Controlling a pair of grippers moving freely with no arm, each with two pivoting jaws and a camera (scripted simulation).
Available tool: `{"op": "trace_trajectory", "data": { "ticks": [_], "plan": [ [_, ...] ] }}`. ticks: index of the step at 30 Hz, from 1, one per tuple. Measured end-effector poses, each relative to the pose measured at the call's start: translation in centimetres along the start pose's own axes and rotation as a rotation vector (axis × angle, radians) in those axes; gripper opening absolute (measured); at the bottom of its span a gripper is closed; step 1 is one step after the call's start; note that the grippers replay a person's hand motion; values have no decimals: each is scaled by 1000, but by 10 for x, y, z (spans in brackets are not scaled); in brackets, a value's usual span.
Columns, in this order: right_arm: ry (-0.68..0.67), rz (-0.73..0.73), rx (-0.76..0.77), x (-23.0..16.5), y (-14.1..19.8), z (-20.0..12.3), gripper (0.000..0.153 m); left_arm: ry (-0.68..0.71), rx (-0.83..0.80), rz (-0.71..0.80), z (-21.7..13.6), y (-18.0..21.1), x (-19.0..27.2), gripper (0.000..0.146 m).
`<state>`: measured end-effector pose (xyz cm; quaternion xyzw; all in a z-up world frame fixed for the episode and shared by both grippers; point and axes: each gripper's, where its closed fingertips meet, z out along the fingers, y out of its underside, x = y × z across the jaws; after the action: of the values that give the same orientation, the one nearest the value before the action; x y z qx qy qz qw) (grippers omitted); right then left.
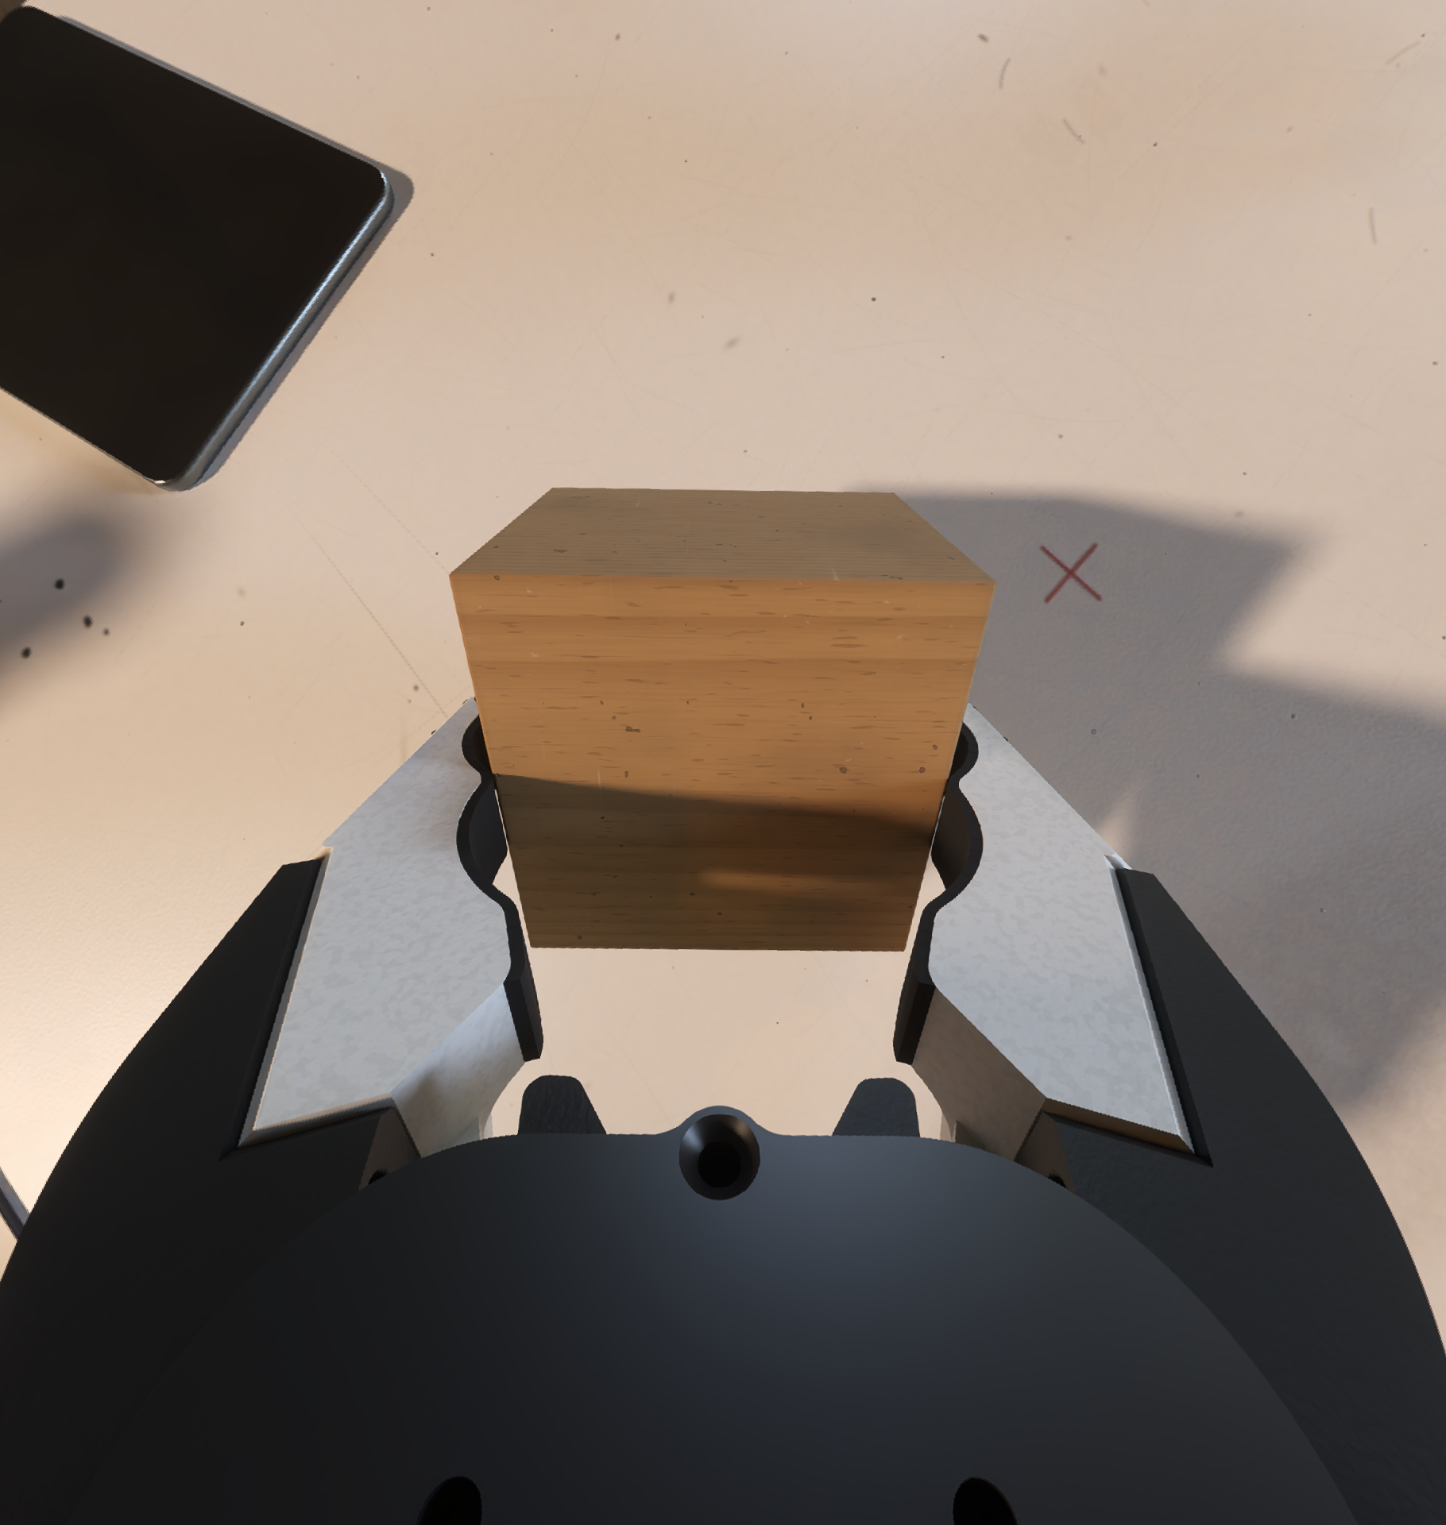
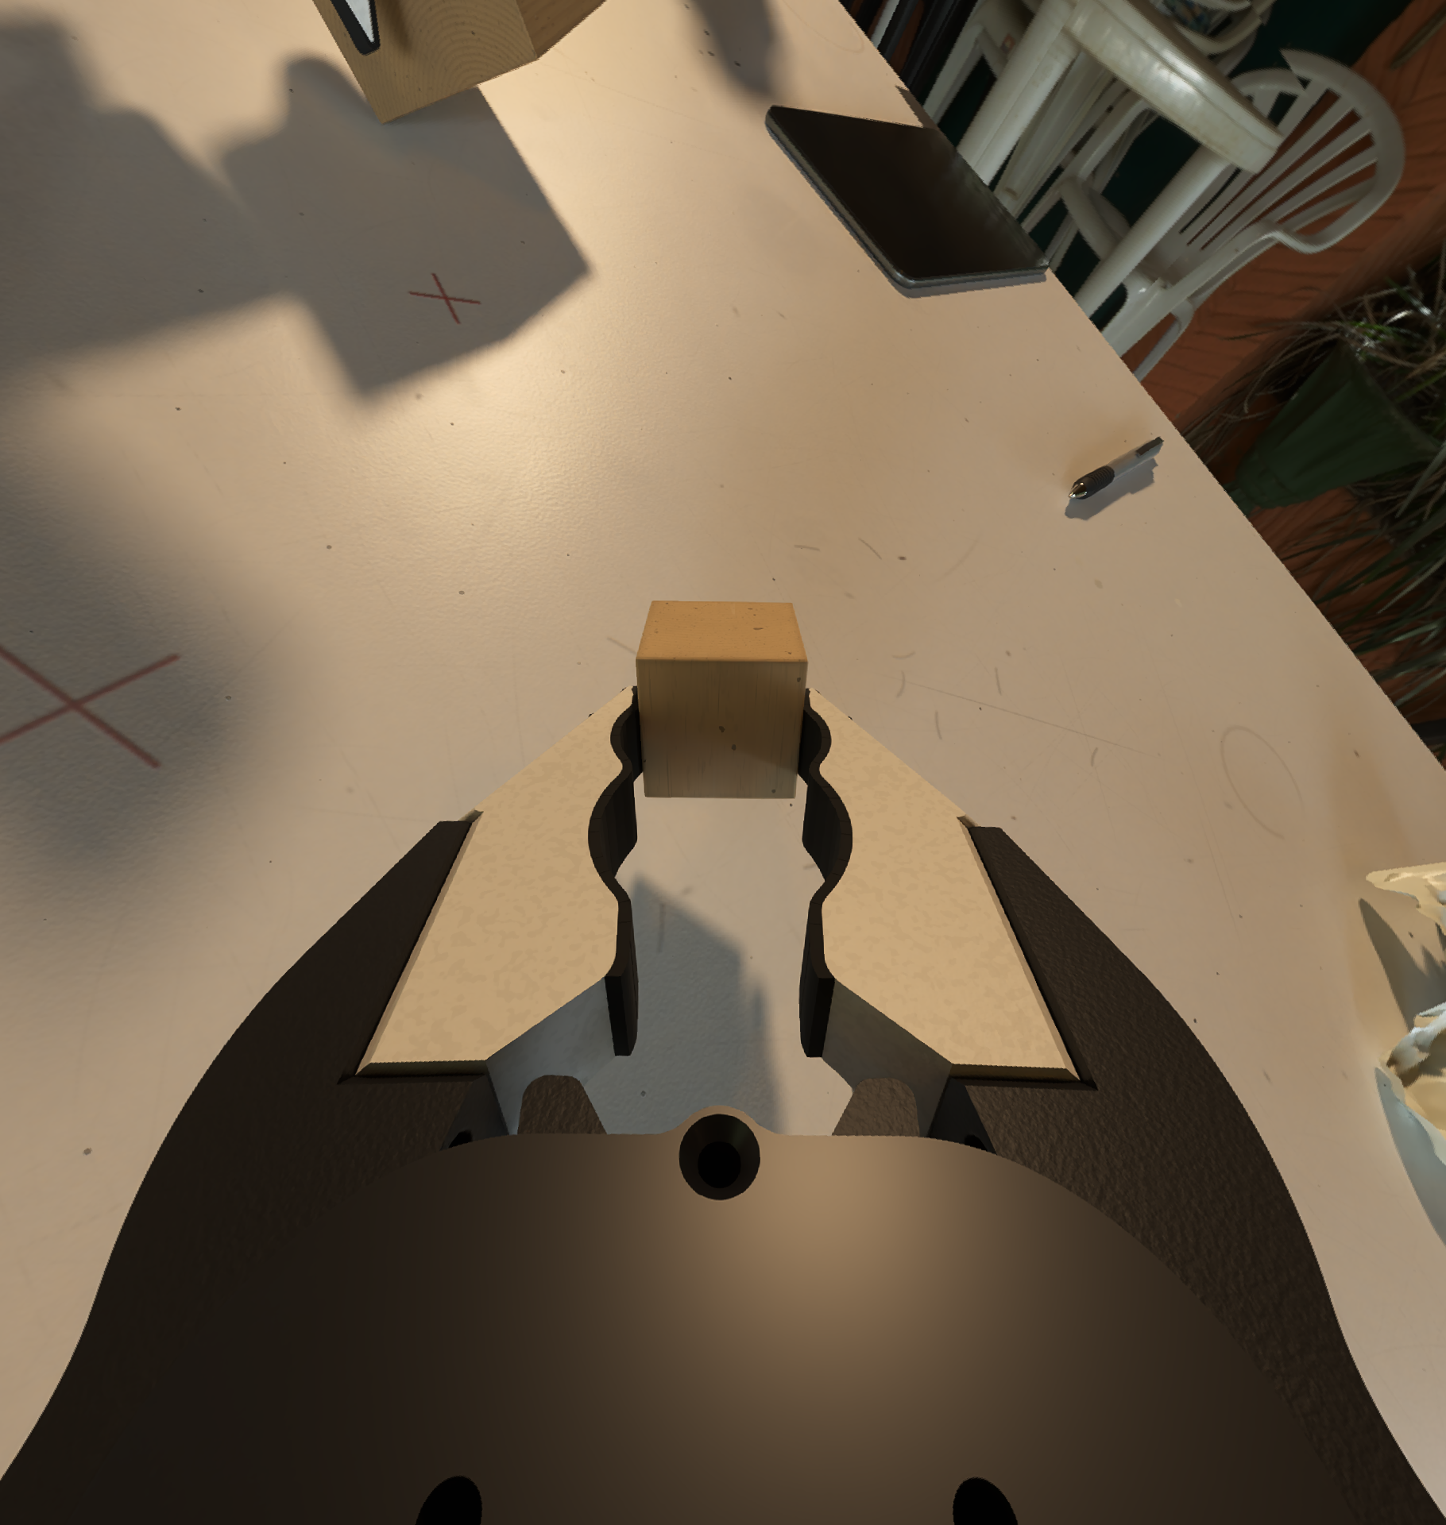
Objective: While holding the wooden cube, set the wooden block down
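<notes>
My left gripper (image 1: 720, 726) is shut on a large wooden block (image 1: 715, 701), its jaws pressing the block's two sides. The block hangs above the beige table (image 1: 868, 289), just left of a small red X mark (image 1: 1071, 572). The block also shows at the top left of the right wrist view (image 2: 447, 49), with its shadow lying over a red X (image 2: 445, 297). My right gripper (image 2: 720, 710) is shut on a small wooden cube (image 2: 721, 701), held at the fingertips above the table.
A dark flat tablet (image 1: 150, 247) lies at the far left; it also shows near the table's edge in the right wrist view (image 2: 909, 198). A pen (image 2: 1116, 479), crumpled paper (image 2: 1438, 1031) and a larger red X (image 2: 72, 705) are on the table. White chairs (image 2: 1198, 124) stand beyond the edge.
</notes>
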<state>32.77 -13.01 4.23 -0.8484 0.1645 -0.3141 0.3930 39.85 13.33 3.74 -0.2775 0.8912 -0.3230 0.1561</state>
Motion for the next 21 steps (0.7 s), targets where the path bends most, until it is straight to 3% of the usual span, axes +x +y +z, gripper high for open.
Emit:
{"op": "trace_trajectory", "data": {
  "ticks": [21],
  "plan": [
    [-4, -10, -12, -1, 1, 1, 36, 6, 3, 7, -1, -1, 1, 107]
  ]
}}
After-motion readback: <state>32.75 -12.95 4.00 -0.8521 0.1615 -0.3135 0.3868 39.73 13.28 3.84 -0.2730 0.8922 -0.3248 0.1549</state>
